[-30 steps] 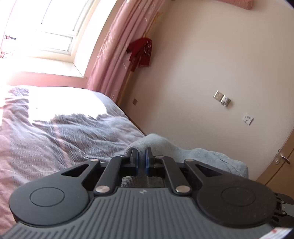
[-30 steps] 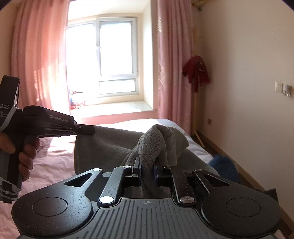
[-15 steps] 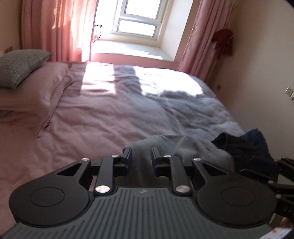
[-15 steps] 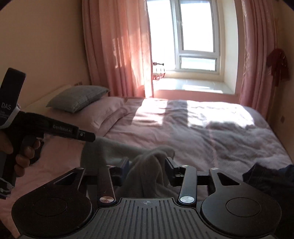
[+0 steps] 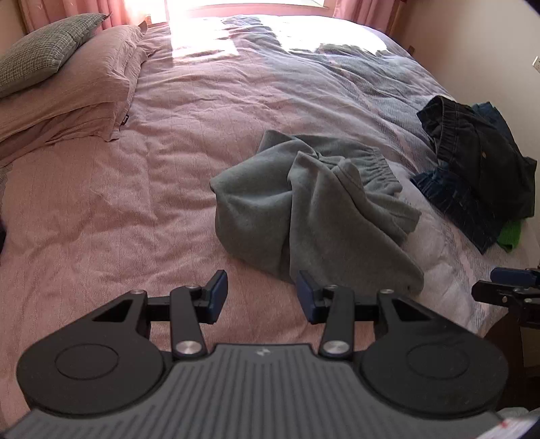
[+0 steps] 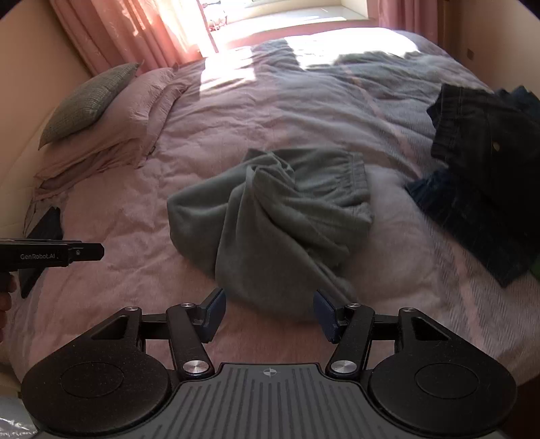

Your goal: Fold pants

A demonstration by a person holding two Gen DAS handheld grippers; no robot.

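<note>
The bed (image 5: 141, 189), under a wrinkled pink cover, fills both views, with sun falling across its far edge by the curtains (image 6: 135, 30). Pink pillows (image 5: 67, 101) are stacked at the left edge of the bed, and a grey-green pillow (image 5: 37, 50) leans on top of them. The pants (image 5: 303, 209), grey and fleecy, lie in a crumpled heap near the middle of the bed, toward its near edge, their elastic waistband (image 5: 374, 165) turned to the far right. A pile of dark denim clothes (image 5: 472, 162) sits near the right edge, apart from the pants, with a bit of green cloth (image 5: 509, 233) showing under it.

The left claw (image 5: 261, 299) hangs wide open above the cover, holding nothing; its right pad (image 5: 305, 297) is just at the near hem of the pants, though contact cannot be told. The right claw (image 6: 268, 312) is likewise spread wide and empty, the near fold of the pants lying between its pads.
</note>
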